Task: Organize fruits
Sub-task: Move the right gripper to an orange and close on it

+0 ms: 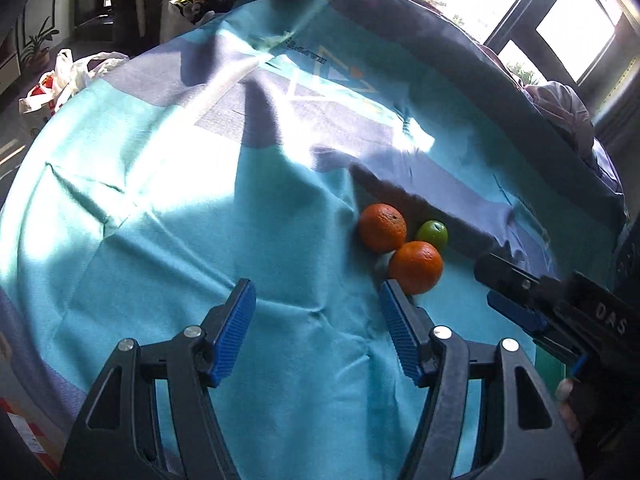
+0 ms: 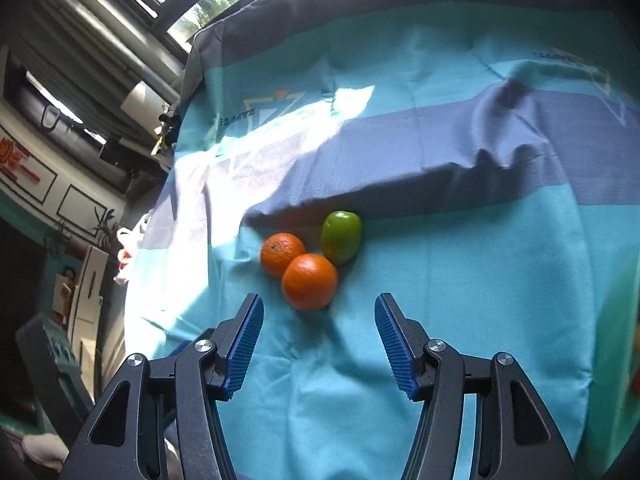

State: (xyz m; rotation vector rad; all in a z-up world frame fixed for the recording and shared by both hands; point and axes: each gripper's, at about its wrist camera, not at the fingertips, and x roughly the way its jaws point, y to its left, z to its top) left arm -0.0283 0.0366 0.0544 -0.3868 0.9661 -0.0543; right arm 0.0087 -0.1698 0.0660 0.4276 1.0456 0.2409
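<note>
Fruits [image 2: 310,258] lie clustered just beyond the right gripper's [image 2: 319,340] empty, spread jaws.

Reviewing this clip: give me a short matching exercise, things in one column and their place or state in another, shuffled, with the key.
Things
1. round orange fruit nearest the right gripper
2. smooth green fruit
3. left gripper
4. teal and grey-blue cloth

Places or states
A. open, holding nothing
B. spread beneath the fruit, creased
C. farthest back in the cluster in the right wrist view
D. front of the cluster, just ahead of open jaws

Pairs: 1-D, 2-C, 3-A, 4-B
</note>
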